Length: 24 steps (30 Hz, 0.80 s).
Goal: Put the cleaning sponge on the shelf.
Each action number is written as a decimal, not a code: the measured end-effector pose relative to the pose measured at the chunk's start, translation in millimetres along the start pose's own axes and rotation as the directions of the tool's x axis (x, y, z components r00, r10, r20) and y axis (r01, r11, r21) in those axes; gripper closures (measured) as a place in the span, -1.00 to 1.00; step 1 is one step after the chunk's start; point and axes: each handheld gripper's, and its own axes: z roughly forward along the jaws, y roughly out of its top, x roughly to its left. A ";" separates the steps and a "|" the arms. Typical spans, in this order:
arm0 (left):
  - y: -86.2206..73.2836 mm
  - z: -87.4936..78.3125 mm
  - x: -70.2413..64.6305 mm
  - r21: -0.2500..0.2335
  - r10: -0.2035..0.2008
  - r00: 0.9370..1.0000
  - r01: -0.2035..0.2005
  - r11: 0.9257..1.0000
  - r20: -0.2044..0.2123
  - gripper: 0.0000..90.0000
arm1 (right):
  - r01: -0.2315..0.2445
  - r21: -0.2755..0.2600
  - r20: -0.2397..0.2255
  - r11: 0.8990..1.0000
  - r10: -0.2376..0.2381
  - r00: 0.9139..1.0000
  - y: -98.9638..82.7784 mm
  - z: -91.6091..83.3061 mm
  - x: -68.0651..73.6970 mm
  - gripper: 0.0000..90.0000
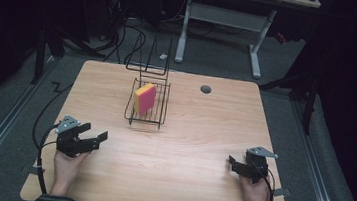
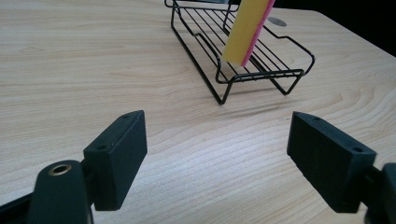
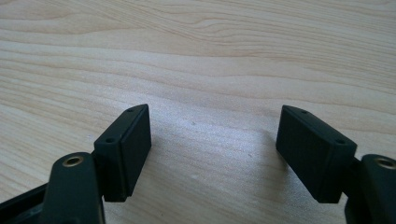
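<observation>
The yellow-and-pink sponge (image 1: 144, 97) stands on its edge, leaning, inside the black wire rack (image 1: 161, 115) at the far middle of the worktop (image 1: 186, 151). The left tongs (image 1: 93, 138), released and empty, point towards it and are nearer; the right tongs (image 1: 231, 164), also released, rest farther away.

Overhead view; two low table (image 1: 186, 151) close-ups.
</observation>
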 end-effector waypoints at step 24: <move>-3.6 25.8 13.6 0.058 -0.039 0.998 0.041 0.997 -0.041 -0.51 | 0.000 0.000 0.000 1.000 0.000 1.000 0.0 0.0 0.0 -0.41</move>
